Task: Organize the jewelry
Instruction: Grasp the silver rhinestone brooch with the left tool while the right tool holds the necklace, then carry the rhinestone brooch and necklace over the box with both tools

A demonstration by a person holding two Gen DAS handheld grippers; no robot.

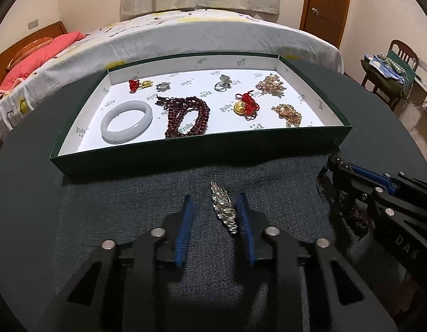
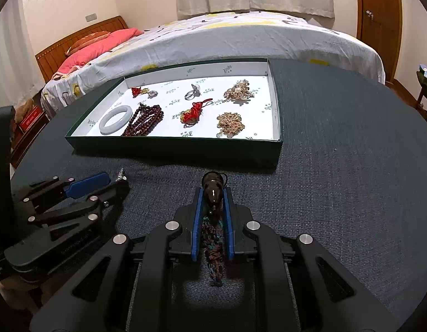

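Note:
A green box lid (image 1: 202, 149) (image 2: 174, 146) with a white lining holds jewelry: a pale jade bangle (image 1: 126, 121) (image 2: 115, 119), dark red beads (image 1: 187, 116) (image 2: 143, 120), red knot charms (image 1: 247, 105) (image 2: 193, 112), rings (image 1: 222, 84) and gold pieces (image 1: 288, 114) (image 2: 230, 121). My left gripper (image 1: 216, 207) (image 2: 118, 178) is open around a silver crystal brooch (image 1: 224, 210) on the dark cloth; the brooch lies against the right finger. My right gripper (image 2: 212, 196) (image 1: 333, 166) is shut on a dark glossy pendant (image 2: 212, 191) with a braided tassel (image 2: 214, 246).
A round table with dark blue cloth (image 2: 338, 179) stands before a bed (image 1: 185, 36). A wooden chair with folded clothes (image 1: 390, 63) is at the right. A door (image 2: 379, 5) is at the back right.

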